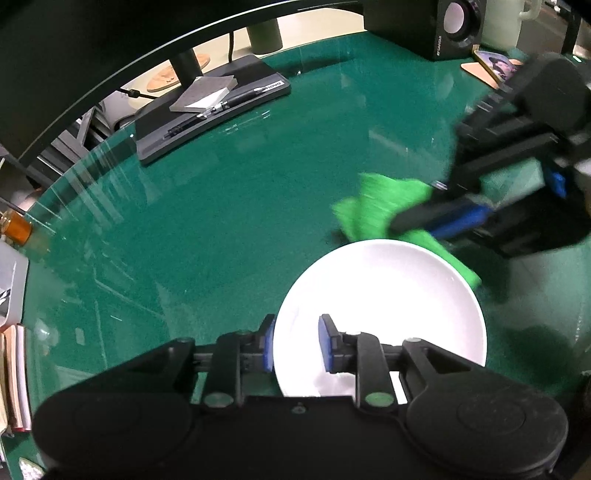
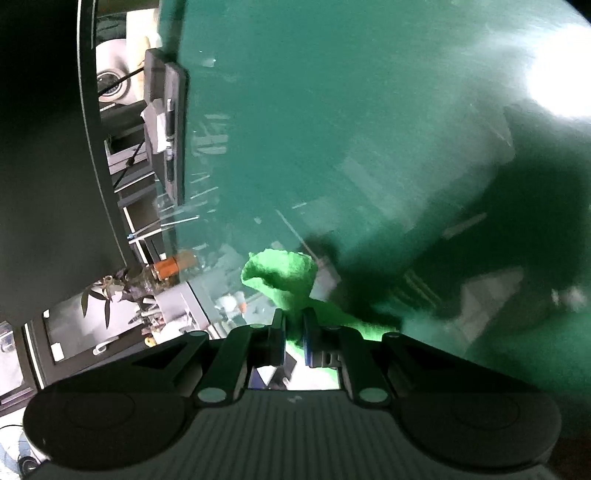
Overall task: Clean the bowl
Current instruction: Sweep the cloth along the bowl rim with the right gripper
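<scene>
A white bowl (image 1: 384, 314) rests on the green glass table. My left gripper (image 1: 296, 343) straddles the bowl's near-left rim, one blue pad outside and one inside, shut on the rim. My right gripper (image 1: 410, 225) comes in from the right, just beyond the bowl's far rim, shut on a bright green cloth (image 1: 376, 206). In the right wrist view the cloth (image 2: 284, 280) bunches out from between the nearly closed fingers of that gripper (image 2: 293, 328). The bowl's white surface shows only as a sliver below the fingers.
A black monitor base (image 1: 207, 110) with a notepad and pen sits at the back left. A speaker (image 1: 443, 26) and a white mug (image 1: 506, 22) stand at the back right, with coasters (image 1: 487, 66) beside them. Books (image 1: 14, 376) lie at the left edge.
</scene>
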